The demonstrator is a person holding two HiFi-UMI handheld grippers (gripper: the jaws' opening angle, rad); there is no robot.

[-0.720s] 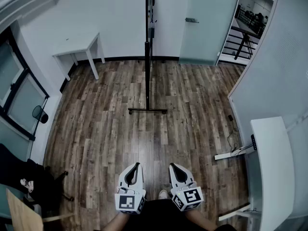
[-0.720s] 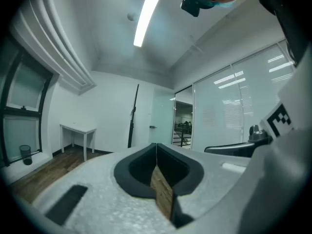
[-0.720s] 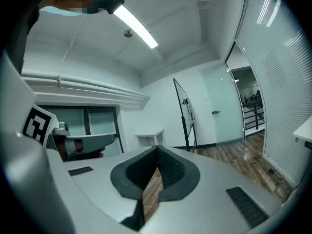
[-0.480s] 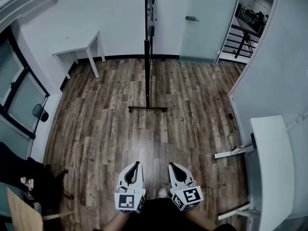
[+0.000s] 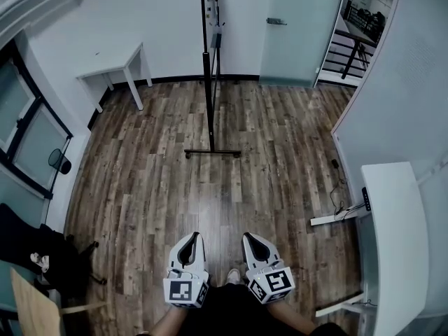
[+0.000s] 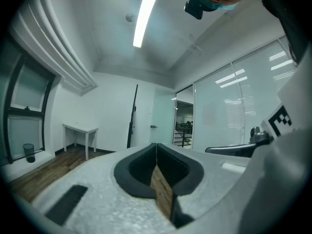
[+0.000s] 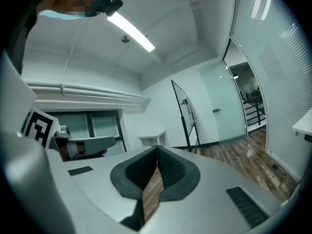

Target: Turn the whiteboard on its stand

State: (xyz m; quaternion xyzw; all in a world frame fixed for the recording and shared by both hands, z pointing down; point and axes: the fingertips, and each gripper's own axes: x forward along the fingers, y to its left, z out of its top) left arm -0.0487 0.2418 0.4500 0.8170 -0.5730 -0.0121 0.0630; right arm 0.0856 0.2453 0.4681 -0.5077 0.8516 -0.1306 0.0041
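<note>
**Desk:** Where was the whiteboard?

**Photographer:** Left to right: a small white table (image 5: pixel 112 67) stood against the far wall. Next came the whiteboard (image 5: pixel 204 12), edge-on to the head view on its stand (image 5: pixel 212 152). It was out on the wooden floor (image 5: pixel 154 187), well apart from the person. A glass door (image 5: pixel 294 33) was behind it, and a long white table (image 5: pixel 392 243) ran along the right edge.

**Desk:** And the tools?

**Photographer:** The left tool (image 5: pixel 193 235) and right tool (image 5: pixel 248 236) were carried side by side, low and close to the body, roughly level and aimed toward the board. Each had its jaws pressed together with nothing between them. That was probably because the board was out of reach and no grip was needed yet. The turning had not begun.

**Desk:** Any change from a moment before?

**Photographer:** Little. The stand's foot sat slightly higher and further left in the head view, and the tools kept their closed, paired pose
</note>
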